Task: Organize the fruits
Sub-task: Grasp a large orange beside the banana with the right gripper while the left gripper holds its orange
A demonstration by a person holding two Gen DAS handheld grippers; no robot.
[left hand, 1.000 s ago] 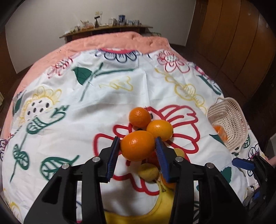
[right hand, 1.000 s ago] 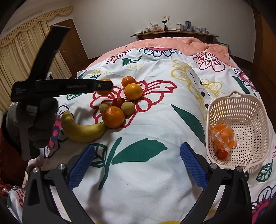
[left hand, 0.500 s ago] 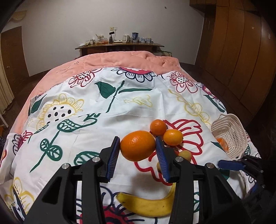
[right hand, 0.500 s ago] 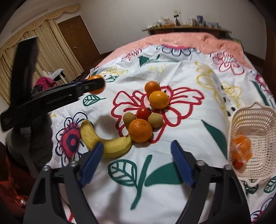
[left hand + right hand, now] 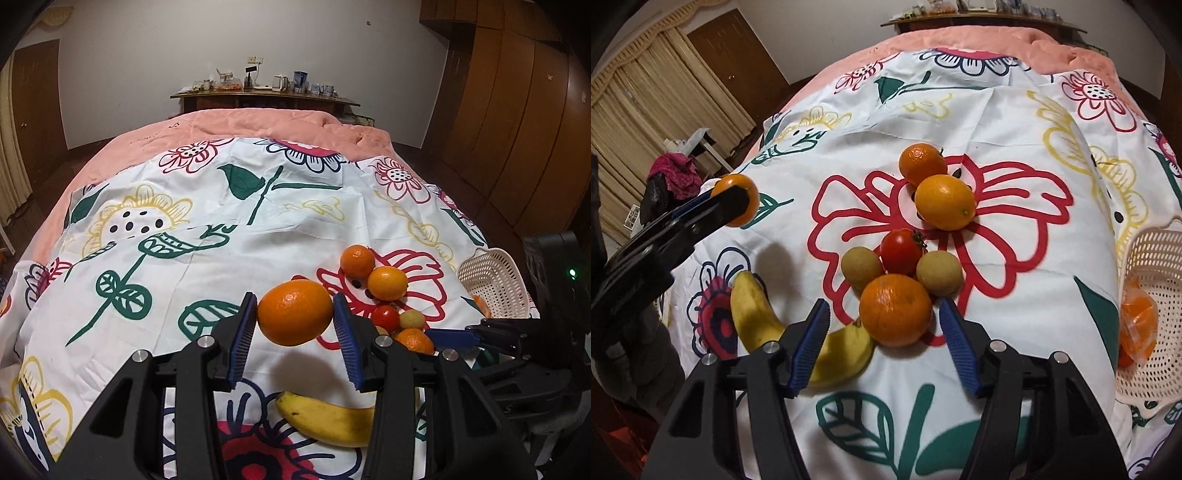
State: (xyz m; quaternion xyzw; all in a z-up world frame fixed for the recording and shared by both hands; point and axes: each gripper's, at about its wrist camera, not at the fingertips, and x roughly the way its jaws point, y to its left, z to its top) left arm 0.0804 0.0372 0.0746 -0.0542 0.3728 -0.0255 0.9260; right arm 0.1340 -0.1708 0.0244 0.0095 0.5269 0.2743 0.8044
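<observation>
At the left, the left gripper [image 5: 294, 329] clamps an orange [image 5: 294, 312] between its blue pads, lifted clear of the flowered bedspread [image 5: 207, 258], with a banana [image 5: 757, 314] lying on the cloth near it. To the right, the right gripper [image 5: 884, 341] is closing, its pads either side of the nearest orange [image 5: 895, 310] of the fruit pile but not yet pressing it. At the far right stands a cream basket [image 5: 1156, 266] holding a bagged orange fruit [image 5: 1137, 325].
</observation>
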